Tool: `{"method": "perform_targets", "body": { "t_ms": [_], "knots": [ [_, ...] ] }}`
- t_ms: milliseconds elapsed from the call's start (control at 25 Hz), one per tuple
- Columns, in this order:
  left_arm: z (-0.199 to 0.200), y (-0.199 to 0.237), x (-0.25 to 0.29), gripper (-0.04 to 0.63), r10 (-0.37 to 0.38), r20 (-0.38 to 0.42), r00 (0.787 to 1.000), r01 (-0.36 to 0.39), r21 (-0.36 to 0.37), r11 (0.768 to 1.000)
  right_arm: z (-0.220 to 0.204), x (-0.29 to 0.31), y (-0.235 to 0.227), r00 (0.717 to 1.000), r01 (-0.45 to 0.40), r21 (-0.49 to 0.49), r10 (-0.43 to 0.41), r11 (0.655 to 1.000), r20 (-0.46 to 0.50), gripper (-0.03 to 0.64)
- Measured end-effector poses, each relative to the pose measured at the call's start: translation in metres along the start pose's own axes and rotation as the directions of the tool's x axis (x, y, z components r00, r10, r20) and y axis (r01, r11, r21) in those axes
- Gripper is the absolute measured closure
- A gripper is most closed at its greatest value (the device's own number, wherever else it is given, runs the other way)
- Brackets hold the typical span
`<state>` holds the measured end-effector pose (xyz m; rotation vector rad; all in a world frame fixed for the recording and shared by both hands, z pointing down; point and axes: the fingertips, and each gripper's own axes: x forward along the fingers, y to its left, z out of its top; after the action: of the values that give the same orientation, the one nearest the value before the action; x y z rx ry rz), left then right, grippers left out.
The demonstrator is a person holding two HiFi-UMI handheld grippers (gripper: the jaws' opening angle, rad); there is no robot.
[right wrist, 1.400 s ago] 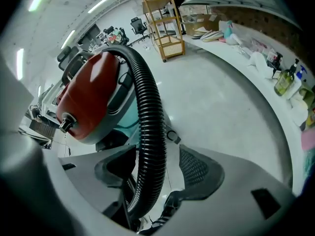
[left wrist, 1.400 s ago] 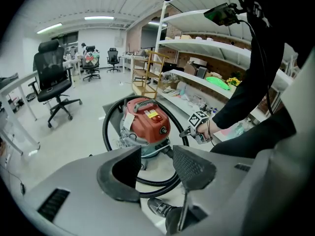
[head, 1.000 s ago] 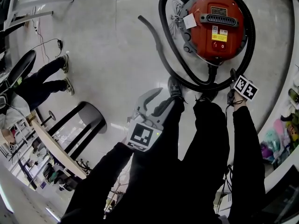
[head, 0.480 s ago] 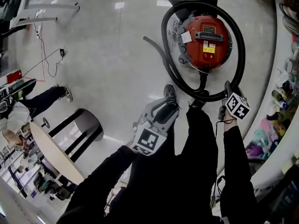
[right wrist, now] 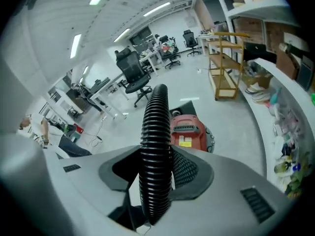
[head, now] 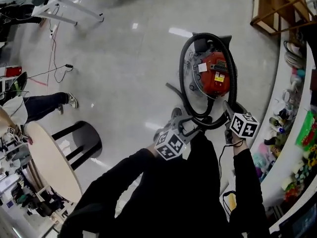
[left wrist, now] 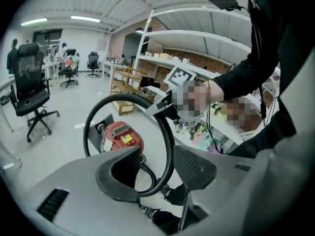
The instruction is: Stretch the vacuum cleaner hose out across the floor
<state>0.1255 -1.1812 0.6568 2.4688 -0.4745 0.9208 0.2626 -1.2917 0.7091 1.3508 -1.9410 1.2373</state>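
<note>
The black ribbed hose (head: 233,81) lay coiled in a loop round the red vacuum cleaner (head: 214,73). The cleaner stood on the pale floor (head: 124,73) at 12 o'clock from the person in the head view. The loop's near bend, at the cleaner's 6 o'clock, was raised off the floor. The right gripper (right wrist: 156,170) had its jaws pinched on it, both pads pressed on the ribs, and the hose rose straight up between them. The left gripper (left wrist: 157,168), at 9 o'clock of the right one, had its jaws spread. The hose crossed the gap close by the right-hand pad, and neither pad squeezed it. A loose hose end lay on the floor at the cleaner's 8 o'clock. Further out stood a black stool (head: 84,138) and a round table (head: 49,167) at 8 o'clock, and a wooden rack (head: 277,9) at 1 o'clock.
</note>
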Motion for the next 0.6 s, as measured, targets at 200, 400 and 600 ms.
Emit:
{"method": "perform_targets", "body": {
  "t_ms": [200, 400, 600],
  "knots": [
    [0.011, -0.024, 0.004, 0.362, -0.08, -0.015, 0.997, 0.079, -0.066, 0.995, 0.054, -0.024, 0.075, 0.998, -0.062, -0.188, 0.056, 0.98, -0.036, 0.439],
    [0.031, -0.033, -0.004, 0.329, -0.089, -0.006, 0.996, 0.089, -0.043, 0.995, 0.097, -0.035, 0.148, 0.991, -0.124, -0.316, 0.101, 0.941, -0.088, 0.439],
    [0.045, -0.011, -0.017, 0.245, 0.031, -0.002, 1.0, -0.031, -0.033, 0.999, 0.12, -0.048, 0.212, 0.981, -0.184, -0.432, 0.138, 0.883, -0.135, 0.439]
  ]
}}
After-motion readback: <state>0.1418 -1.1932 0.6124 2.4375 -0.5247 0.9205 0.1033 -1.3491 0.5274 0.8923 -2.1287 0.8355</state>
